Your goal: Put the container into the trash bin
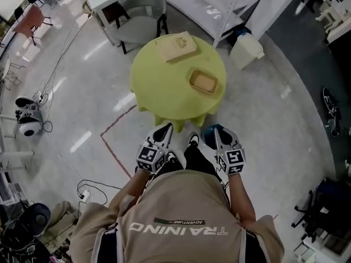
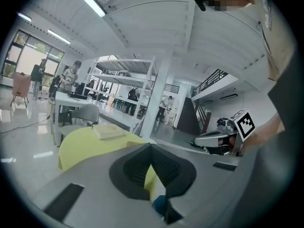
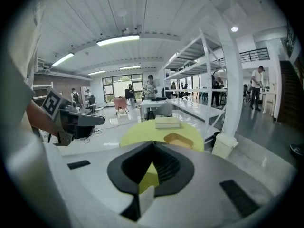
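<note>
A shallow tan container (image 1: pixel 203 82) (image 3: pixel 178 139) lies on the right side of a round yellow-green table (image 1: pixel 159 86) (image 3: pixel 142 134). The white trash bin (image 1: pixel 246 50) (image 3: pixel 224 145) stands on the floor past the table's far right edge. Both grippers hover side by side just short of the table's near edge. My left gripper (image 1: pixel 163 131) (image 2: pixel 151 146) has its jaws together with nothing between them. My right gripper (image 1: pixel 215 131) (image 3: pixel 153 144) is shut too and empty. Each gripper view catches the other gripper off to its side.
A flat tan book or box (image 1: pixel 176 46) (image 2: pixel 108 131) lies at the table's far side. A grey chair (image 1: pixel 140 15) stands behind the table, a white shelf rack (image 1: pixel 230 4) beside the bin. Cables (image 1: pixel 88 188) and red floor tape (image 1: pixel 112 147) lie to the left. People stand far off.
</note>
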The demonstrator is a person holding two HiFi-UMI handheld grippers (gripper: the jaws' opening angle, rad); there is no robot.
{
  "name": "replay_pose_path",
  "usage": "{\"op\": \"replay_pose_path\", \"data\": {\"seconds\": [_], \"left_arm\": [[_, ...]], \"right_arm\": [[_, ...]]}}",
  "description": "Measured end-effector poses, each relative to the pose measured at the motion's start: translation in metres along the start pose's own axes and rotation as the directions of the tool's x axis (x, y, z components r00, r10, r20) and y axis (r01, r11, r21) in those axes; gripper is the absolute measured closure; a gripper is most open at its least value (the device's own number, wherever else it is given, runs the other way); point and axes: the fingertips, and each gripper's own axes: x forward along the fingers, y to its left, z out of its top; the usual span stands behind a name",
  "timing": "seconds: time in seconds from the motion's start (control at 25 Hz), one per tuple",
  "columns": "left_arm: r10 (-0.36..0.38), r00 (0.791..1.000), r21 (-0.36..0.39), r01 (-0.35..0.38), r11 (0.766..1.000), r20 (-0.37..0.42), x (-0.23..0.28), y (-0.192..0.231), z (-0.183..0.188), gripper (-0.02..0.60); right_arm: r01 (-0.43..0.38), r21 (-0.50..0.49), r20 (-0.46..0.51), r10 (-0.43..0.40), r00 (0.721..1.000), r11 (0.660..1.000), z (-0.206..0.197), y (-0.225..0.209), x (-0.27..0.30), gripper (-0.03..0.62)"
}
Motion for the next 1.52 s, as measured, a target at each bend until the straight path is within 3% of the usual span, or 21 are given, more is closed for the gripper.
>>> {"op": "replay_pose_path", "data": {"seconds": [0.36,0.56,0.68,0.84,1.12,1.36,1.52], "left_arm": [[0.032,0.998,0.012,-0.031,0.999,-0.048,0.061,-0.003,0.018,0.58],[0.043,0.998,0.043,-0.041,0.998,-0.054,0.113,-0.011,0.039,0.58],[0.055,0.998,0.019,-0.054,0.998,-0.035,0.139,-0.017,0.053,0.58],[0.077,0.996,0.04,-0.075,0.996,-0.052,0.16,-0.011,0.059,0.58],[0.073,0.995,0.033,-0.071,0.997,-0.068,0.173,0.009,0.061,0.58],[0.045,0.995,0.044,-0.041,0.998,-0.092,0.181,0.026,0.051,0.58],[0.021,0.994,0.08,-0.012,0.997,-0.108,0.186,0.029,0.047,0.58]], "right_arm": [[-0.066,0.046,0.018,0.065,0.998,0.997,0.006,-0.062,0.055,0.592],[-0.121,0.007,-0.009,0.121,0.993,0.993,0.008,-0.101,0.085,0.591],[-0.159,-0.055,-0.02,0.158,0.987,0.986,0.016,-0.114,0.096,0.591],[-0.222,-0.073,-0.017,0.221,0.975,0.972,0.026,-0.116,0.119,0.591],[-0.25,-0.065,-0.049,0.247,0.968,0.966,0.032,-0.112,0.148,0.591],[-0.21,-0.108,-0.068,0.204,0.977,0.972,0.032,-0.109,0.166,0.591],[-0.21,-0.116,-0.129,0.195,0.972,0.971,0.019,-0.113,0.181,0.591]]}}
